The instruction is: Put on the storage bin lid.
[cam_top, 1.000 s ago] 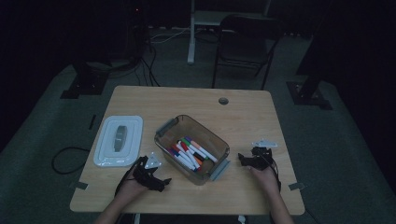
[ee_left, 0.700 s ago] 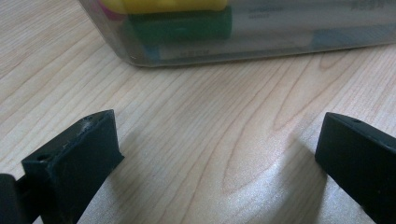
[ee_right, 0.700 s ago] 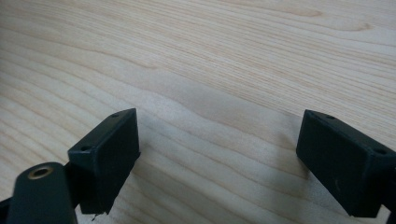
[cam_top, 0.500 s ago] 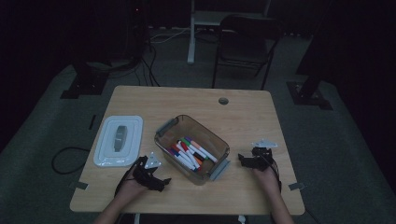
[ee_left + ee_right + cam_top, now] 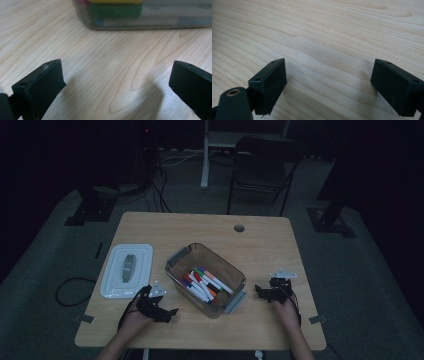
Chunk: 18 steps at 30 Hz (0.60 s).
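Left gripper: I read the jaws as spread wide, nothing between them but bare table. Straight ahead of them, near but apart, is the lower wall of the bin, with green and yellow marker bodies showing through the clear plastic.

Right gripper: jaws likewise wide apart, holding nothing, with wood grain alone ahead of them.

High view: left gripper rests on the table at the near left, pointing toward the bin. Right gripper rests at the near right, just off the bin's right corner, not touching it.

The bin stands mid-table, turned at an angle, open on top. Inside lies a loose heap of markers; I can make out red, green, blue, orange and white ones, lying roughly parallel.

The lid, white, lies flat on the table left of the bin, just beyond the left gripper.
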Tool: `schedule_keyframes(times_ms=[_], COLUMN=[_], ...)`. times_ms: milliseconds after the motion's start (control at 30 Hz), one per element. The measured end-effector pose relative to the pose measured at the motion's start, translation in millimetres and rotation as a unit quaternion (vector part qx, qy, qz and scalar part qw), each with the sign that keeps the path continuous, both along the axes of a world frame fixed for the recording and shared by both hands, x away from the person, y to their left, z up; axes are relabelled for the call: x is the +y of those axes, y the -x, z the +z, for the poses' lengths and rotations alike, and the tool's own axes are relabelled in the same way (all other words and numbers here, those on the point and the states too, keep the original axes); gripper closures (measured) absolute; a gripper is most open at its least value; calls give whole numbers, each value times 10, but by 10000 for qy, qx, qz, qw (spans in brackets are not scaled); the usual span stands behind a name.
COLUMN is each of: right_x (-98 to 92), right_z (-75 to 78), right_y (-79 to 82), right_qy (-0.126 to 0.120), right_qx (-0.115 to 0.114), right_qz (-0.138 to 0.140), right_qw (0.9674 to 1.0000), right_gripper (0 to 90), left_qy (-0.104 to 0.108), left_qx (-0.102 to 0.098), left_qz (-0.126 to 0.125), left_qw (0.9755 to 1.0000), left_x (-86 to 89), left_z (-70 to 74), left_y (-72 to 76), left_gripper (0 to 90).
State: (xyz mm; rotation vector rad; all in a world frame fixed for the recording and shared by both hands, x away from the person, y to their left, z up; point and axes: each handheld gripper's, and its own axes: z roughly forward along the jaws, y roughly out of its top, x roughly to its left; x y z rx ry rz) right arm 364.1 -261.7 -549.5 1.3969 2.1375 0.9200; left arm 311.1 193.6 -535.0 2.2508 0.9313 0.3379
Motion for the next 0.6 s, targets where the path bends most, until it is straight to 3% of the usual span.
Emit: schedule_keyframes(times_ms=[167, 300, 433, 467, 500, 567, 600], right_x=[0, 5, 6, 6, 6, 7, 7], right_z=[0, 1, 1, 0, 0, 1, 0], right_y=[0, 3, 3, 2, 2, 1, -1], right_qy=[-1, -5, -4, -4, -4, -7, -11], right_qx=[1, 4, 5, 4, 4, 7, 3], right_qz=[1, 80, 96, 96, 96, 97, 106], right_qw=[10000, 10000, 10000, 10000, 10000, 10000, 9999], right_gripper=[127, 129, 128, 129, 129, 128, 128], left_qy=[127, 213, 360, 280, 280, 231, 227], left_qx=[-93, -318, -598, -699, -699, -767, -869], left_qz=[188, 509, 925, 1135, 1135, 1291, 1474], left_qw=[9997, 9980, 9933, 9907, 9907, 9884, 9850], left_x=[105, 216, 366, 430, 430, 496, 570], left_z=[78, 160, 257, 289, 289, 315, 342], left_y=[-2, -10, -5, -26, -26, -56, -82], left_gripper=[4, 4, 4, 4, 4, 4, 4])
